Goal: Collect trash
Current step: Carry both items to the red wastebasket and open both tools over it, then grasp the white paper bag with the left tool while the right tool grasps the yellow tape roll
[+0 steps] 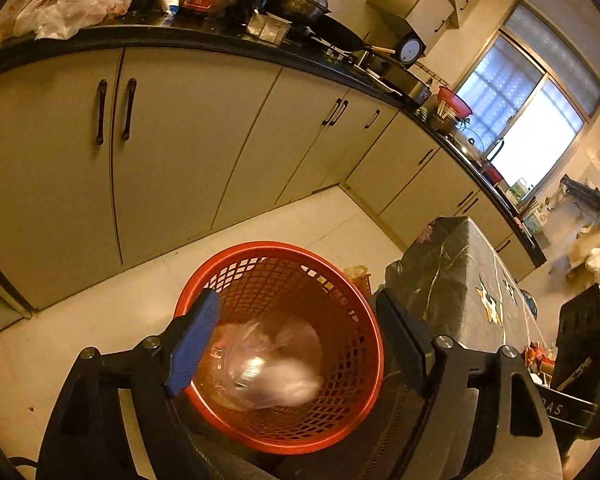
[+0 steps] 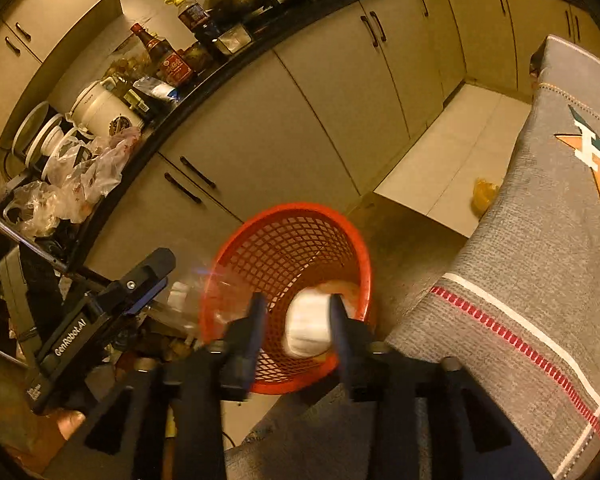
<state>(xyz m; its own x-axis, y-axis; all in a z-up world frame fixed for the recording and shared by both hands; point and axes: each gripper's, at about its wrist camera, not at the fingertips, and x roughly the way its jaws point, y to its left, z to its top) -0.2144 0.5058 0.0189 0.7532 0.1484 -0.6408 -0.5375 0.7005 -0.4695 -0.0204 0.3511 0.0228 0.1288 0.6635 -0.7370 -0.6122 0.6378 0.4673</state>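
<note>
A red mesh waste basket stands on the tiled floor by the table; it also shows in the right wrist view. My left gripper is open above the basket, and a blurred clear plastic bag is between its fingers, inside the basket mouth. My right gripper is open over the basket rim. A blurred white crumpled piece of trash lies between its fingers, touching the right one; I cannot tell if it is held. The left gripper shows at the basket's left.
A table with a grey patterned cloth stands right of the basket. Beige cabinets under a black counter crowded with bottles, pans and plastic bags. A yellow bag lies on the floor by the table.
</note>
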